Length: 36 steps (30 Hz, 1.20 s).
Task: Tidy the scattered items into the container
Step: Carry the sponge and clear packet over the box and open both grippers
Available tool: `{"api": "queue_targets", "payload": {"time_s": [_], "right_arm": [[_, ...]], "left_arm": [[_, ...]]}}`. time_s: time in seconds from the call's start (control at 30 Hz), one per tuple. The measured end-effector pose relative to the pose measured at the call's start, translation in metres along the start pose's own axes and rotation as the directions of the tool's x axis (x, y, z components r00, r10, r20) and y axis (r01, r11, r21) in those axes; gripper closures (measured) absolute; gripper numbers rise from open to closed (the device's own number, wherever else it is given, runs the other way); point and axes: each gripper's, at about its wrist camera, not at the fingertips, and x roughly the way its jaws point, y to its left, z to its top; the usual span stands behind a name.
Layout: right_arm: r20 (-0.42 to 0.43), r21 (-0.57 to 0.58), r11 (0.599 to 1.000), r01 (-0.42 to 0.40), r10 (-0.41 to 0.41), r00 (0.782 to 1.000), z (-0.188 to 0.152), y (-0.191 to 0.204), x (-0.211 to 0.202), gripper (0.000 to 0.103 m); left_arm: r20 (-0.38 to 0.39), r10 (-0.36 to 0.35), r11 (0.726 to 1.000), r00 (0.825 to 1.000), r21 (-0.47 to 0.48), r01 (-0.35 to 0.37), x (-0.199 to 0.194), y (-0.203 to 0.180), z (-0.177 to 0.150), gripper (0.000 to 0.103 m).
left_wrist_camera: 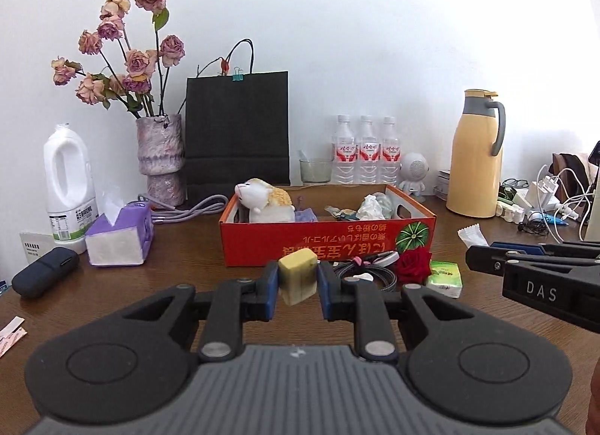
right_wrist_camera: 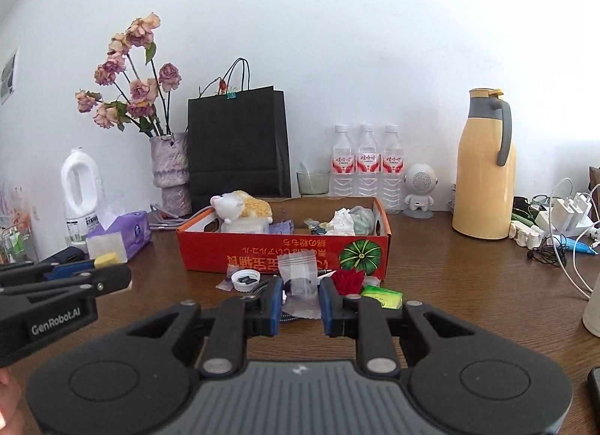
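Observation:
An orange cardboard box [left_wrist_camera: 330,243] [right_wrist_camera: 210,247] stands mid-table and holds a plush sheep [left_wrist_camera: 262,197], crumpled tissue [left_wrist_camera: 371,206] and small items. My left gripper [left_wrist_camera: 298,281] is shut on a yellow sponge block [left_wrist_camera: 298,277], held above the table just before the box; it also shows in the right wrist view [right_wrist_camera: 108,259]. My right gripper [right_wrist_camera: 300,296] is shut on a small clear zip bag [right_wrist_camera: 300,285], lifted in front of the box. On the table by the box lie a red rose [left_wrist_camera: 414,264] [right_wrist_camera: 348,281], a green tissue pack [left_wrist_camera: 444,277] [right_wrist_camera: 382,296], a coiled cable [left_wrist_camera: 360,272] and a white cap [right_wrist_camera: 245,279].
Behind the box stand a vase of dried roses [left_wrist_camera: 161,157], a black paper bag [left_wrist_camera: 238,135], three water bottles [left_wrist_camera: 365,152], a glass [left_wrist_camera: 315,170] and a yellow thermos [left_wrist_camera: 476,157]. A milk jug [left_wrist_camera: 67,187], purple tissue box [left_wrist_camera: 120,236] and dark case [left_wrist_camera: 45,272] are left. Chargers and cables [right_wrist_camera: 562,217] are right.

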Motion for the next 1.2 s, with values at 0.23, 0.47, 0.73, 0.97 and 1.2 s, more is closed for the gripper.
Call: {"api": "queue_targets", "payload": {"time_s": [0.23, 0.47, 0.73, 0.97, 1.2], "right_arm": [[0.018, 0.043, 0.999, -0.025, 0.024, 1.0, 0.053, -0.025, 0.059, 0.083], [0.037, 0.053, 0.998, -0.043, 0.041, 0.998, 0.152, -0.046, 0.156, 0.083], [-0.393, -0.054, 0.999, 0.001, -0.022, 0.919, 0.185, -0.086, 0.289, 0.082], [-0.563, -0.097, 0.994, 0.057, -0.102, 0.82, 0.152, -0.096, 0.351, 0.082], [-0.593, -0.129, 0.99, 0.063, -0.128, 0.795, 0.148, -0.09, 0.371, 0.075]], "left_arm": [[0.09, -0.062, 0.998, 0.994, 0.028, 0.06, 0.079, -0.004, 0.071, 0.081], [0.056, -0.066, 0.998, 0.996, 0.021, 0.065, 0.185, 0.003, 0.158, 0.081], [-0.392, -0.126, 0.99, 0.911, 0.014, 0.142, 0.335, -0.007, 0.151, 0.08], [-0.551, -0.178, 0.982, 0.815, -0.045, 0.184, 0.401, -0.017, 0.117, 0.07], [-0.52, -0.162, 0.982, 0.839, -0.005, 0.187, 0.393, -0.017, 0.133, 0.054]]}}
